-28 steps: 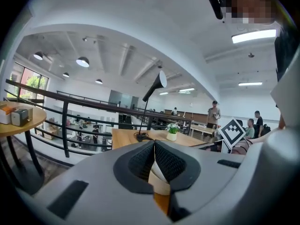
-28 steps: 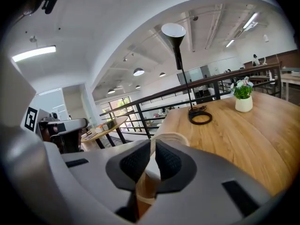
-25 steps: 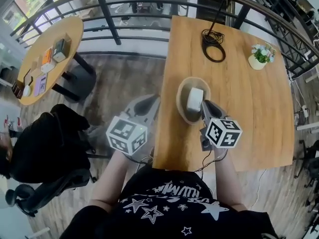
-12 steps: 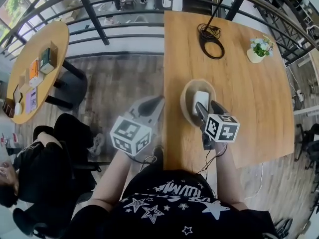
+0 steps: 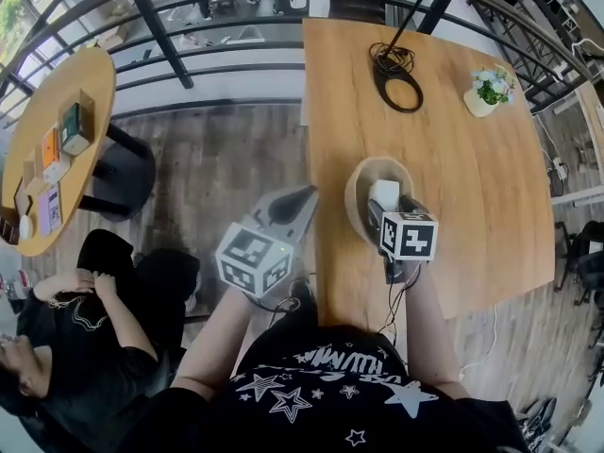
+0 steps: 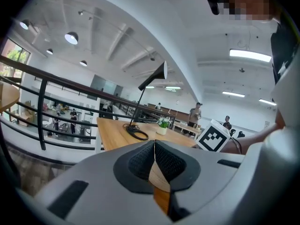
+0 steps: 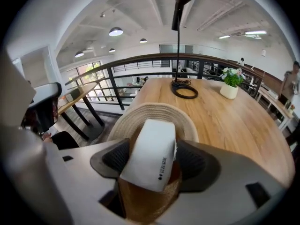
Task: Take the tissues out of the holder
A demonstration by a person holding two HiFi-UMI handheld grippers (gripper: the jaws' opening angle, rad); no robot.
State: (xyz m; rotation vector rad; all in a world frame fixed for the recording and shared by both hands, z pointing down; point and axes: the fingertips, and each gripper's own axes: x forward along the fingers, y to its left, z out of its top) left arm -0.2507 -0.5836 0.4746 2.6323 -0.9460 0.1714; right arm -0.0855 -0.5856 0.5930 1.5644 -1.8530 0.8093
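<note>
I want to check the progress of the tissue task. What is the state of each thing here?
holder: upright on the table.
tissue pack: inside the holder, tilted.
right gripper: jaws opening around the pack, not pressing.
left gripper: shut, empty, beside the table.
potted plant: upright.

The white tissue pack [image 7: 150,151] carries one short line of small dark print near its side edge. It is a run of digits that looks like a date code starting 2025, the rest too small to be sure of. The black shirt [image 5: 330,377] has pale block lettering among printed stars, seen upside down and not readable. The left marker cube [image 5: 251,259] and right marker cube [image 5: 409,236] bear black-and-white square code patterns — no letters.
</note>
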